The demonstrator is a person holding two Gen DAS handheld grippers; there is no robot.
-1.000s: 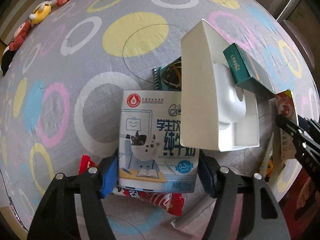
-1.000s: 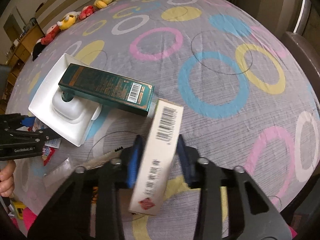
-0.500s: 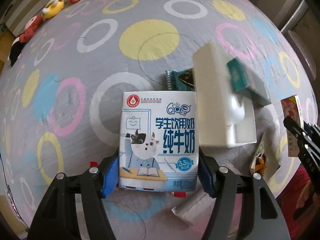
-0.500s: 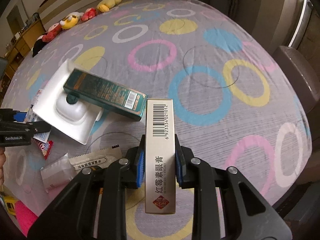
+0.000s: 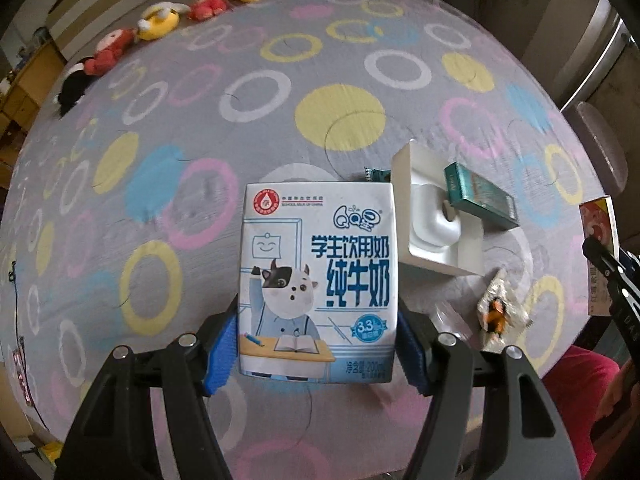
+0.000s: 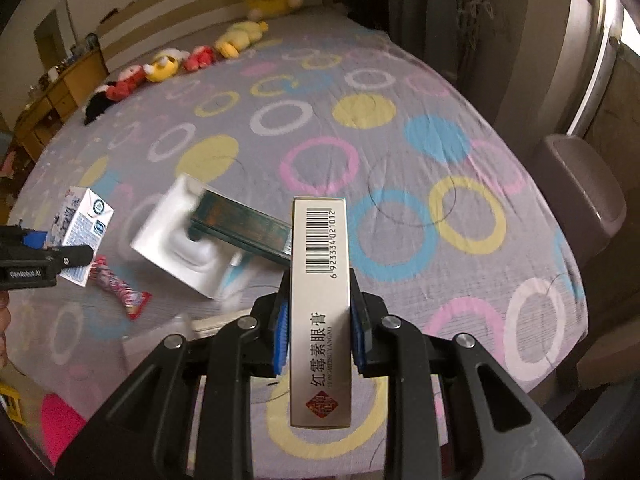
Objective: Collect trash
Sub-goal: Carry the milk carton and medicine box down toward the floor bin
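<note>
Left gripper [image 5: 316, 346] pinches a milk carton [image 5: 318, 284], right gripper [image 6: 318, 334] a slim box [image 6: 320, 312], lower centre; both likely need a bin next

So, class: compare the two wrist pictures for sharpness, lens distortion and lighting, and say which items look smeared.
Left wrist view: the milk carton is crisp, the bedspread bulges under fisheye curvature, corners darken. Right wrist view: the ointment box is sharp, but the white tray and green box are motion-smeared; bright glare at the window frame.
</note>
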